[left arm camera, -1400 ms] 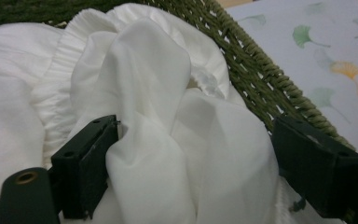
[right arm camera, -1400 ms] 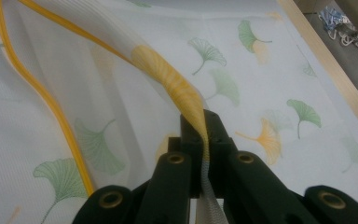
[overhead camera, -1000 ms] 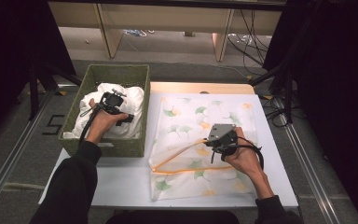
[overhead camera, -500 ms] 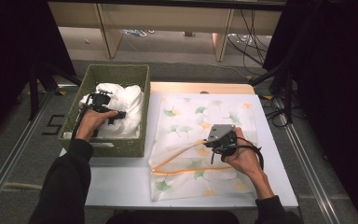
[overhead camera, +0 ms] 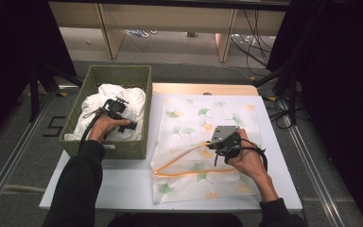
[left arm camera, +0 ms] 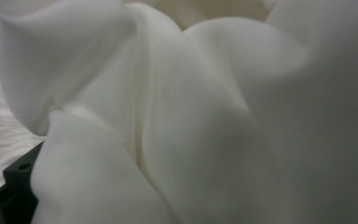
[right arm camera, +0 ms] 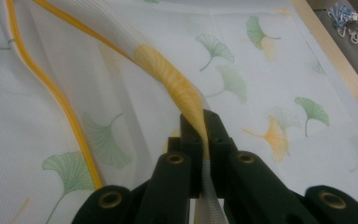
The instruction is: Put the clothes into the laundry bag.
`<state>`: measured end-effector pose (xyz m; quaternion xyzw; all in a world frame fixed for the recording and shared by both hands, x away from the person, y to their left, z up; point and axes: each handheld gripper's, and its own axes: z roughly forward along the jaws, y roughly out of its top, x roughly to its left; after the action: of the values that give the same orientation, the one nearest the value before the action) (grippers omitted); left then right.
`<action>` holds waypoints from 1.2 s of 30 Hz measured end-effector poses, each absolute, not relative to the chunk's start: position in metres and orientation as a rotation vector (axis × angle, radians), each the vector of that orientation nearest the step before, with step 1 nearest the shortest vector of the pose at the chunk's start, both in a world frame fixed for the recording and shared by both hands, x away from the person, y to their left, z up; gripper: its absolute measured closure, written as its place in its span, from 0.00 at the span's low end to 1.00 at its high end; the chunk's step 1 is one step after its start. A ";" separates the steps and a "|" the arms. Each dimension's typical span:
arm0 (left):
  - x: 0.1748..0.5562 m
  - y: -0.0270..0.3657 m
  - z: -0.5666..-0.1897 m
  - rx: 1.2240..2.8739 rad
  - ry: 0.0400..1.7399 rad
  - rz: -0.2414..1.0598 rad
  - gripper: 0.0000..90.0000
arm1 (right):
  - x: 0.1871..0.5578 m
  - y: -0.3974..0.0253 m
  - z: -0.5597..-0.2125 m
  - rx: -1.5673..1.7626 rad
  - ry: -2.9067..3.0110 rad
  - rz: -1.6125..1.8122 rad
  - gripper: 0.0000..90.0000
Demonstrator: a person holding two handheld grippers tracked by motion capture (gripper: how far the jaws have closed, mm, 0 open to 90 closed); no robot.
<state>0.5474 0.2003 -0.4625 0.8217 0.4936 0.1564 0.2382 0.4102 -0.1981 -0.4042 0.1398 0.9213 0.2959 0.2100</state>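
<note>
Your right gripper (right arm camera: 204, 140) pinches the laundry bag's orange-trimmed edge (right arm camera: 177, 84) between closed jaws.
The leaf-print laundry bag (overhead camera: 208, 118) lies flat at the table's centre; at ten o'clock, your left gripper (overhead camera: 118, 111) is buried in white cloth (left arm camera: 191, 121) inside the green basket (overhead camera: 123, 75), jaws hidden.

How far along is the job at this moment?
Done: the leaf-print cover lies flat, its yellow-trimmed opening edge pinched up by the right gripper. In hand: the left gripper reaches into the white cloth in the green basket. Left: lifting and stuffing.
</note>
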 end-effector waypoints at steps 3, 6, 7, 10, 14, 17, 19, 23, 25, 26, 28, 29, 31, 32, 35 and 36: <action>0.545 0.201 -0.461 2.242 1.373 0.436 0.22 | 0.409 -0.198 -0.404 0.410 2.563 0.830 1.00; 0.547 0.210 -0.457 2.187 1.413 0.447 0.47 | 0.410 -0.199 -0.404 0.385 2.563 0.825 1.00; 0.547 0.212 -0.455 2.180 1.417 0.457 0.54 | 0.409 -0.199 -0.404 0.393 2.561 0.824 1.00; 0.546 0.215 -0.449 2.157 1.435 0.588 0.64 | 0.410 -0.199 -0.403 0.387 2.558 0.833 1.00; 0.548 0.218 -0.446 2.091 1.491 0.645 0.61 | 0.410 -0.199 -0.405 0.406 2.554 0.836 1.00; 0.549 0.216 -0.450 2.113 1.448 0.538 0.43 | 0.410 -0.200 -0.404 0.422 2.568 0.831 1.00; 0.550 0.212 -0.451 2.089 1.456 0.502 0.33 | 0.412 -0.200 -0.405 0.397 2.563 0.826 1.00; 0.550 0.202 -0.460 2.207 1.394 0.507 0.08 | 0.411 -0.199 -0.406 0.399 2.564 0.834 1.00; 0.552 0.198 -0.465 2.256 1.378 0.544 0.01 | 0.411 -0.199 -0.404 0.384 2.569 0.825 1.00; 0.554 0.196 -0.469 2.267 1.379 0.571 0.00 | 0.412 -0.199 -0.404 0.345 2.567 0.829 1.00; 0.557 0.195 -0.473 2.285 1.377 0.584 0.00 | 0.412 -0.200 -0.404 0.336 2.568 0.822 1.00; 0.558 0.195 -0.473 2.286 1.381 0.569 0.00 | 0.409 -0.199 -0.404 0.383 2.571 0.818 1.00; 0.559 0.196 -0.473 2.276 1.395 0.550 0.00 | 0.410 -0.200 -0.404 0.376 2.570 0.822 1.00; 0.559 0.197 -0.474 2.278 1.395 0.547 0.00 | 0.410 -0.200 -0.404 0.372 2.568 0.821 1.00; 0.559 0.200 -0.470 2.265 1.405 0.511 0.12 | 0.409 -0.199 -0.404 0.385 2.575 0.822 1.00; 0.559 0.203 -0.468 2.263 1.403 0.510 0.19 | 0.408 -0.199 -0.404 0.404 2.573 0.824 1.00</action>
<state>0.5592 0.2027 -0.4677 0.8155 0.5056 0.1838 0.2136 0.4078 -0.1993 -0.4042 0.1448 0.9222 0.2952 0.2035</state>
